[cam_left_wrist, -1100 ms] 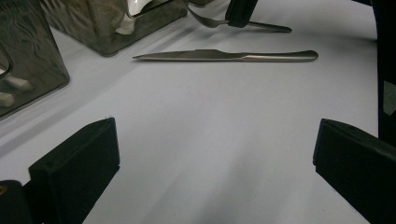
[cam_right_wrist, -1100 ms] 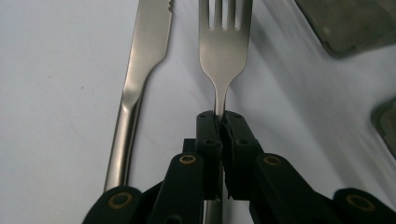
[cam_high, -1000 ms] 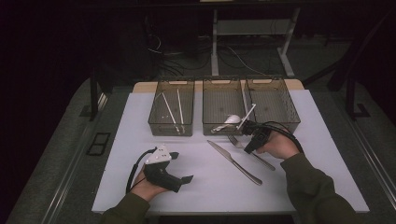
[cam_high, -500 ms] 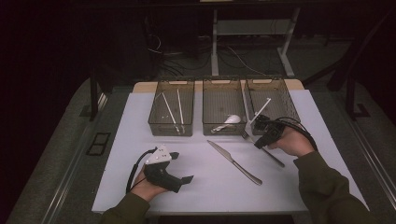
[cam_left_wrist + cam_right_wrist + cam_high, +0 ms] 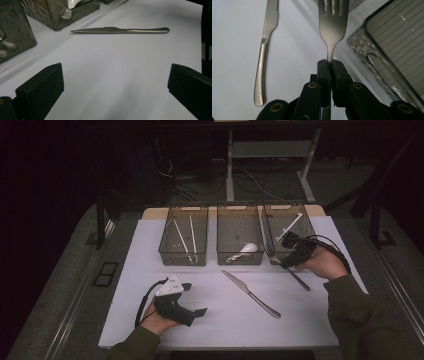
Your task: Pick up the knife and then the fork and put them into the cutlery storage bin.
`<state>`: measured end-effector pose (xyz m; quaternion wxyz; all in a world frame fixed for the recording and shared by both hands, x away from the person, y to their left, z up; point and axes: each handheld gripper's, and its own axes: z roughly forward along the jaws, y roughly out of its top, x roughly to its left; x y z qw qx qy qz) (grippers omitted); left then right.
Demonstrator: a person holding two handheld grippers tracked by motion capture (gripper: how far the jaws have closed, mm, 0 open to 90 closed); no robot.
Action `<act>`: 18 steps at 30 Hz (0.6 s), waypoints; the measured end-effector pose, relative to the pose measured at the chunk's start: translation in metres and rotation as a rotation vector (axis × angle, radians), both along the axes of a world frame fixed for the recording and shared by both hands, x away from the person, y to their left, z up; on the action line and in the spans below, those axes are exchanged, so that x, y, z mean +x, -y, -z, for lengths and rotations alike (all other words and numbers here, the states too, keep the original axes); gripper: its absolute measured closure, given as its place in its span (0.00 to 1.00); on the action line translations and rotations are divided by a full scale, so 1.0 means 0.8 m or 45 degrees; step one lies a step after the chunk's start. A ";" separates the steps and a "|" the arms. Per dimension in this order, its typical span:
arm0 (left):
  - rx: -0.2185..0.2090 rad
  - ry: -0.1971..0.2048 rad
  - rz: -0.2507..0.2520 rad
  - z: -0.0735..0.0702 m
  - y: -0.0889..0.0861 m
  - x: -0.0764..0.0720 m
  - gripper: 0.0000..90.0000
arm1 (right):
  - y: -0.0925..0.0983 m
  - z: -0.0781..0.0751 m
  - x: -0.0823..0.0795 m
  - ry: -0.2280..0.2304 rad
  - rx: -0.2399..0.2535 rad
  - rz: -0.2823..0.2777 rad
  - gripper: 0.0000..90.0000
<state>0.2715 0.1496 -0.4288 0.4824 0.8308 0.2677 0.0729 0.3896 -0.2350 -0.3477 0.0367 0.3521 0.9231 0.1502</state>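
Right gripper (image 5: 329, 65) clamped thin on fork (image 5: 333, 20) neck, tines ahead; fork could twist or slip against bin (image 5: 392, 50) wall at its right. Left gripper (image 5: 112, 92) jaws wide apart, empty, knife (image 5: 120, 30) well ahead.

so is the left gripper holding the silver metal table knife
No, the left gripper has its jaws wide apart with nothing between them, and the silver metal table knife lies flat on the white table beyond them.

dim room, lit white table (image 5: 150, 245); soft shadows, slight grain, close jaws a little blurred.
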 end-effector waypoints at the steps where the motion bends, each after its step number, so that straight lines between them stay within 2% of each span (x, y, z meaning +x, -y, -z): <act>1: 0.000 0.000 0.000 0.000 0.000 0.000 0.00 | 0.001 -0.002 0.001 0.004 0.000 0.005 0.95; 9: -0.003 -0.004 0.001 0.000 0.000 0.000 0.00 | 0.012 -0.026 0.013 0.042 0.007 0.050 0.95; 18: -0.007 -0.002 0.002 0.000 0.000 0.001 0.00 | 0.030 -0.052 0.043 0.101 -0.006 0.113 0.95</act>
